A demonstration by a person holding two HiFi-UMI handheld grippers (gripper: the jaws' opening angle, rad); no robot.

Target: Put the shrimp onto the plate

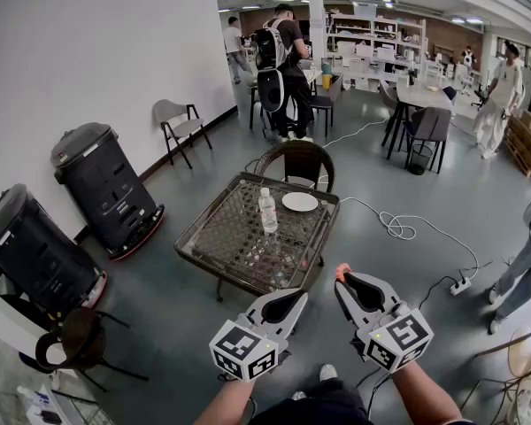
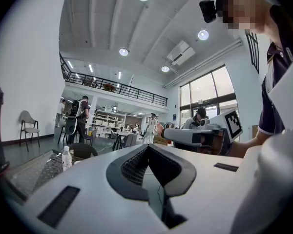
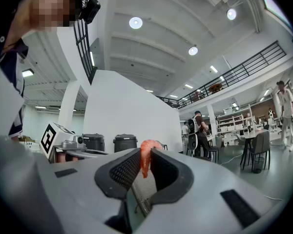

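Note:
An orange shrimp (image 1: 342, 273) is pinched at the tip of my right gripper (image 1: 343, 278), which is held in the air short of the low table. In the right gripper view the shrimp (image 3: 145, 156) hangs between the shut jaws of the right gripper (image 3: 145, 152). The white plate (image 1: 299, 202) lies empty at the table's far right corner. My left gripper (image 1: 298, 297) is beside the right one, shut with nothing in it. In the left gripper view the left gripper (image 2: 147, 148) shows its jaws meeting.
The mesh-topped table (image 1: 203, 216) also carries a clear water bottle (image 1: 267, 211) near the plate. A wicker chair (image 1: 301, 161) stands behind it. Two black bins (image 1: 106, 189) line the left wall. A cable and power strip (image 1: 460, 283) lie on the floor at right. People (image 1: 283, 60) stand farther back.

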